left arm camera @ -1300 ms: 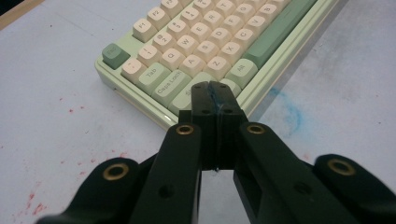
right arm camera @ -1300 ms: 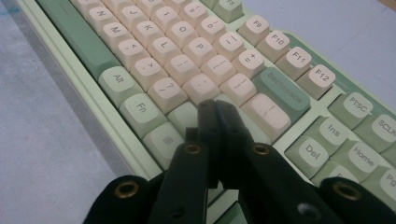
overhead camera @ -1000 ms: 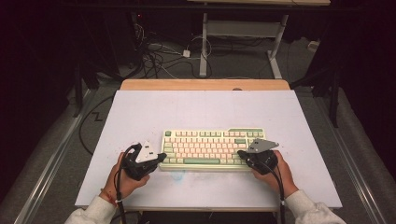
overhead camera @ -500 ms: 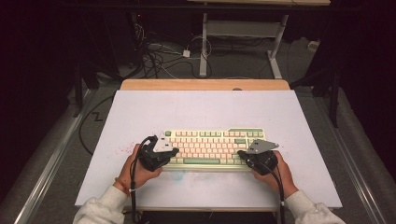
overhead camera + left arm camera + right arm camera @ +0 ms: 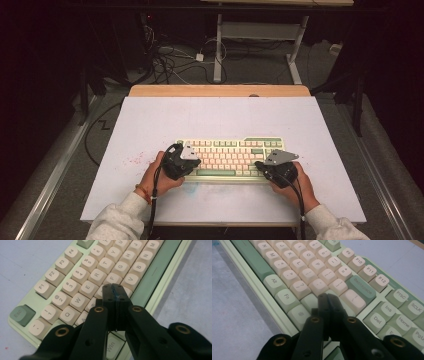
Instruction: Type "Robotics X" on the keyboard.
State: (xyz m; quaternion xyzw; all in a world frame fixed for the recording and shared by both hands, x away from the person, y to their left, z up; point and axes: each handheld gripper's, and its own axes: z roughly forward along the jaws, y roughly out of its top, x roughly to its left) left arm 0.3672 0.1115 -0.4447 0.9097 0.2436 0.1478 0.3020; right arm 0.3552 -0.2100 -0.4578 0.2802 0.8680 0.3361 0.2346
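A cream and green keyboard (image 5: 231,158) lies on the white tabletop (image 5: 220,115), nearer the person's edge than the wooden strip at the far side, with its long side running left to right. Both forearms come in from below the keyboard in pale sleeves, and each hand wraps around a black gripper aimed at the keys.

The left hand (image 5: 159,175) sits at the keyboard's lower left corner, wrist bent inward so that the left gripper (image 5: 186,161) reaches over the left end of the key rows. In the left gripper view (image 5: 115,293) its jaws are pressed flat together with nothing between them, and their tips hang over the letter keys just beside the F and V keys; whether they touch a key cannot be told.

The right hand (image 5: 295,184) rests at the keyboard's lower right corner, the right gripper (image 5: 261,166) angled up and to the left across the bottom rows. In the right gripper view (image 5: 327,300) these jaws are also closed tight and hold nothing, their tips over the right end of the letter block, below the Backspace key and near the Fn key.

A scatter of small red specks (image 5: 134,160) marks the tabletop just left of the keyboard.
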